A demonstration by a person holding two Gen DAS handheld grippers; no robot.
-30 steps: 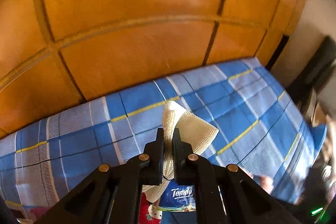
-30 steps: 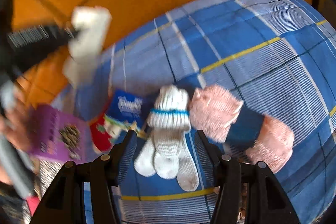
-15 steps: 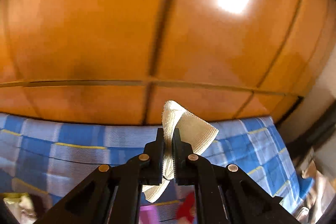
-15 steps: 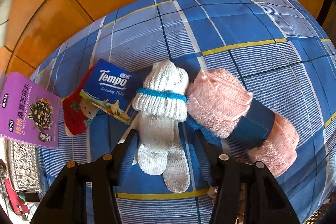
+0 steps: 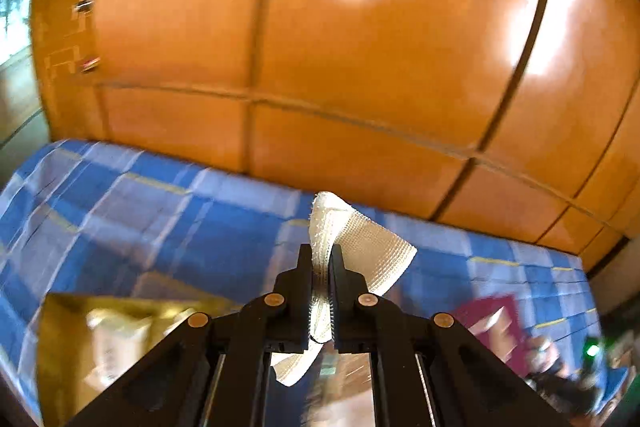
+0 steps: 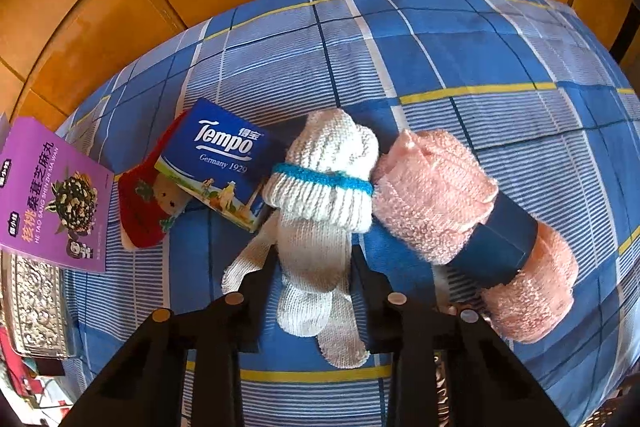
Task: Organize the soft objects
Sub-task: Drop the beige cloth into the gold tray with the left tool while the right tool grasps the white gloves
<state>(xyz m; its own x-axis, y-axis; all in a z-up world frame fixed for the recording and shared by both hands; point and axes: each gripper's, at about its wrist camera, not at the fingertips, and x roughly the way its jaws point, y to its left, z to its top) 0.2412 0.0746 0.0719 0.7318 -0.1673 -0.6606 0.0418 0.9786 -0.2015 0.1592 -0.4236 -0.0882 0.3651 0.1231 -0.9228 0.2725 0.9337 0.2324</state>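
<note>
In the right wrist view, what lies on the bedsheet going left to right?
Purple box → red stocking → blue tissue pack → white gloves, between the open right gripper's fingers → pink towel roll.

The left gripper (image 5: 321, 269) is black, with two flat fingers and four round brass screws (two on each side). The right gripper (image 6: 312, 267) looks the same: black plastic, wide arms, and shiny little screws.
</note>
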